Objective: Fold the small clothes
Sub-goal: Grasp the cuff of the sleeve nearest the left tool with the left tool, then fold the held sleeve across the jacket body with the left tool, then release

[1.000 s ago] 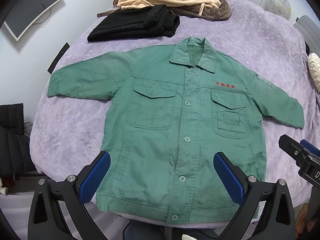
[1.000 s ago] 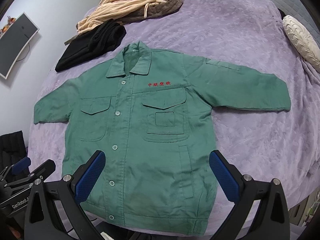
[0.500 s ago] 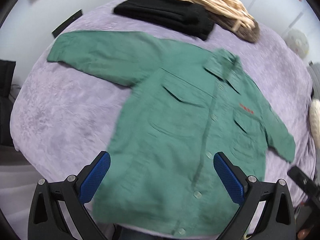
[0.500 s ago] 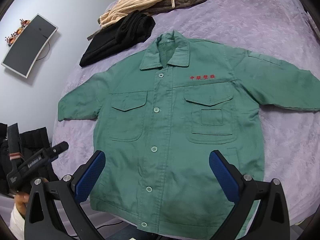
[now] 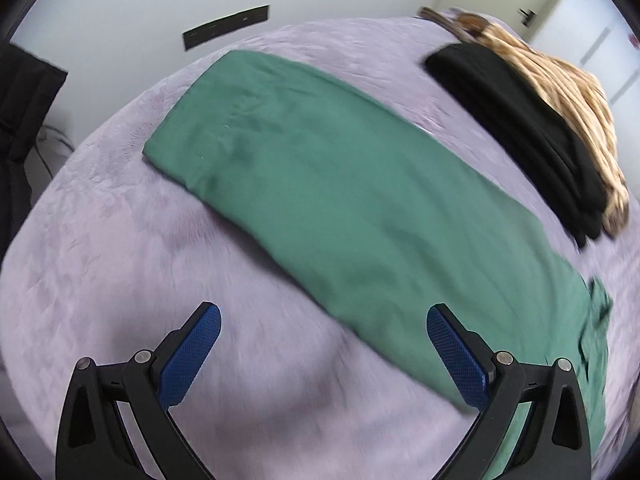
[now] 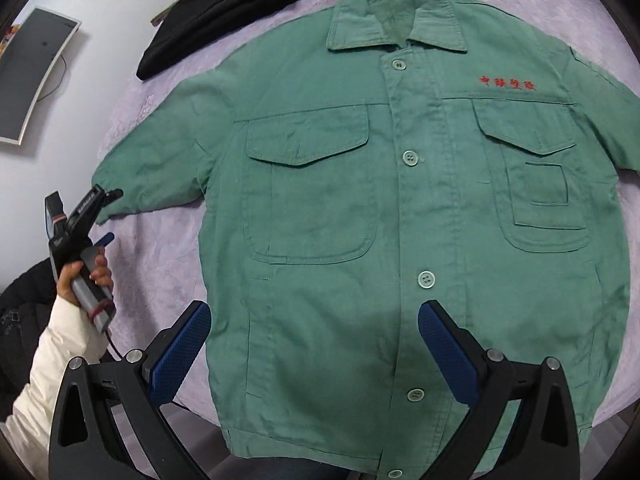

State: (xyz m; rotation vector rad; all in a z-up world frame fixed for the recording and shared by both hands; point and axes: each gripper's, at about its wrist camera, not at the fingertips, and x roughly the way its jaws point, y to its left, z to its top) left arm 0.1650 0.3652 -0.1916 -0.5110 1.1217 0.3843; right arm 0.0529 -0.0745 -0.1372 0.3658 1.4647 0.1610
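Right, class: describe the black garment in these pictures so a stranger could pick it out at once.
Start at the lilac bedspread and the green jacket spread flat across it. Beyond the jacket's collar, towards the far edge, lies the black garment, roughly folded. It sits against a striped cream top, and it alone is plain black, with no buttons or pockets showing.

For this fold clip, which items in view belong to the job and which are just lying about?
Job:
- green jacket, spread flat, buttoned
- left gripper, by the sleeve cuff
- right gripper, over the hem
- purple bedcover, the work surface

Lying about:
- black garment
- striped tan garment
- monitor
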